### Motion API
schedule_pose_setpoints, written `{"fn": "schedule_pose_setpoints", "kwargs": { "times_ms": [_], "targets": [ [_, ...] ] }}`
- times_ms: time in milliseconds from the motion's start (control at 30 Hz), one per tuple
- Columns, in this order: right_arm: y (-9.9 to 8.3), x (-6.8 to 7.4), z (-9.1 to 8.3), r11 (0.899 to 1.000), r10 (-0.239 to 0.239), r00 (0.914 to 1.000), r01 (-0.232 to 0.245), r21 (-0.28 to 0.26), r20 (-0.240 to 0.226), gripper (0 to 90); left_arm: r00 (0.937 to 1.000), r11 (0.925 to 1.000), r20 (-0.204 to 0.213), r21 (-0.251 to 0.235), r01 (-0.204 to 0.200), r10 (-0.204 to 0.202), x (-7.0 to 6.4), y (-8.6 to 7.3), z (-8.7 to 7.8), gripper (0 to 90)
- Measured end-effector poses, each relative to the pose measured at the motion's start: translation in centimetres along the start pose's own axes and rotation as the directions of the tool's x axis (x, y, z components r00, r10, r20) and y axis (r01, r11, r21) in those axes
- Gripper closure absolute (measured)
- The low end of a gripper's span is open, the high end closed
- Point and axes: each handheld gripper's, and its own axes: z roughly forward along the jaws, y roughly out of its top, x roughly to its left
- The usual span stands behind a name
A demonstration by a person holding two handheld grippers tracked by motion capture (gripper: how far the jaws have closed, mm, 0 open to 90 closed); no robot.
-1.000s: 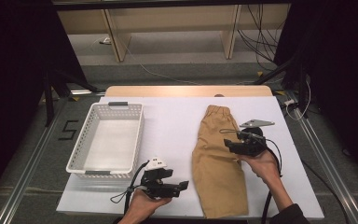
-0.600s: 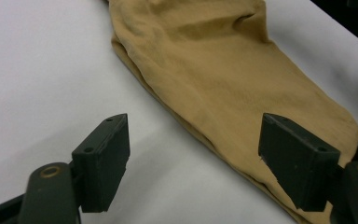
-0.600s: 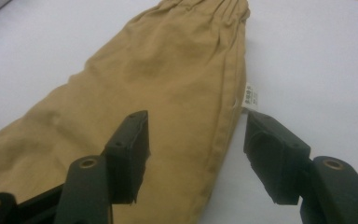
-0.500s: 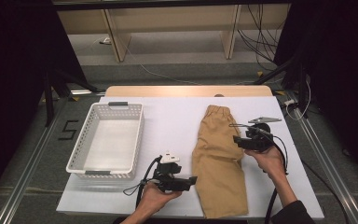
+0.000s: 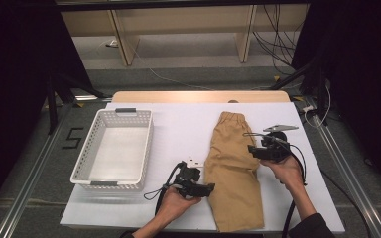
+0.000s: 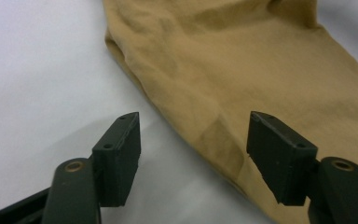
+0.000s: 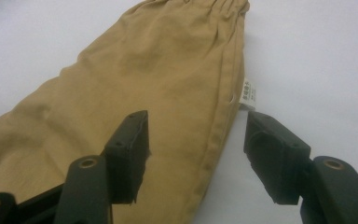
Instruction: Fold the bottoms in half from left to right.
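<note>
Tan shorts (image 5: 233,168) are lying between my 2 open grippers, left (image 6: 193,140) and right (image 7: 196,140), so I'm centring each side seam between the jaws before closing.

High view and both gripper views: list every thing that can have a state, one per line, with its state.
Basket: upright on the table, nothing inside.
Trousers: lying flat, folded lengthwise, waistband at the far end.
Care label: sticking out from the trousers' side seam.
Left gripper: open, jaws straddling the trousers' edge.
Right gripper: open, jaws straddling the seam edge.
</note>
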Motion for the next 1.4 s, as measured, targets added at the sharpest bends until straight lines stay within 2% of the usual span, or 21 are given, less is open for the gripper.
{"fn": "schedule_pose_setpoints", "kwargs": {
  "times_ms": [167,267,333,400,500,733,900,967,1133,1167,1333,1400],
  "targets": [
    [0.0,-0.1,0.2,1.000,-0.001,1.0000,0.001,0.006,0.003,40.9,0.9997,0.9997,0.022,0.019,-0.012,0.012,-0.7,0.3,0.8,44.2],
    [0.0,-0.3,0.6,1.000,0.006,0.9999,-0.006,0.012,0.013,41.6,0.9996,0.9996,0.017,0.021,-0.021,0.021,-0.9,0.4,1.0,49.8],
    [0.1,-0.6,1.2,1.000,0.012,0.9995,-0.012,0.026,0.029,42.2,0.9994,0.9996,0.031,0.025,-0.014,0.013,-0.9,0.5,1.0,55.4],
    [0.2,-0.9,1.9,0.998,0.023,0.9990,-0.025,0.056,0.038,42.7,0.9993,0.9994,0.022,0.019,-0.029,0.028,-0.9,0.4,1.1,62.0],
    [0.3,-1.1,2.9,0.996,0.022,0.9986,-0.026,0.084,0.047,43.6,0.9990,0.9995,0.039,0.021,-0.023,0.022,-0.8,0.4,1.1,69.8],
    [0.8,-1.6,4.5,0.987,0.040,0.9983,-0.046,0.153,0.041,44.8,0.9975,0.9993,0.068,0.030,-0.023,0.020,-0.8,0.2,1.2,84.1],
    [1.1,-1.8,5.6,0.974,0.074,0.9972,-0.074,0.214,0.007,46.7,0.9970,0.9985,0.065,0.031,-0.044,0.042,-0.9,0.2,1.1,86.7],
    [1.2,-1.8,5.7,0.973,0.078,0.9970,-0.076,0.219,0.001,50.5,0.9966,0.9981,0.065,0.030,-0.054,0.052,-0.9,0.2,1.1,87.1],
    [1.7,-2.0,6.1,0.975,0.084,0.9960,-0.076,0.208,-0.031,76.4,0.9952,0.9968,0.070,0.038,-0.071,0.068,-0.8,0.1,0.8,87.4],
    [1.7,-2.1,6.2,0.977,0.088,0.9951,-0.077,0.201,-0.046,79.2,0.9951,0.9968,0.073,0.039,-0.070,0.067,-0.7,0.1,0.7,87.4],
    [2.2,-1.7,6.7,0.982,0.067,0.9964,-0.057,0.178,-0.052,82.2,0.9949,0.9967,0.077,0.043,-0.069,0.066,-0.1,-0.2,-0.2,87.5],
    [2.3,-1.5,7.0,0.983,0.074,0.9953,-0.062,0.175,-0.063,82.4,0.9953,0.9968,0.073,0.045,-0.066,0.063,0.2,-0.3,-0.4,87.5]
  ]
}}
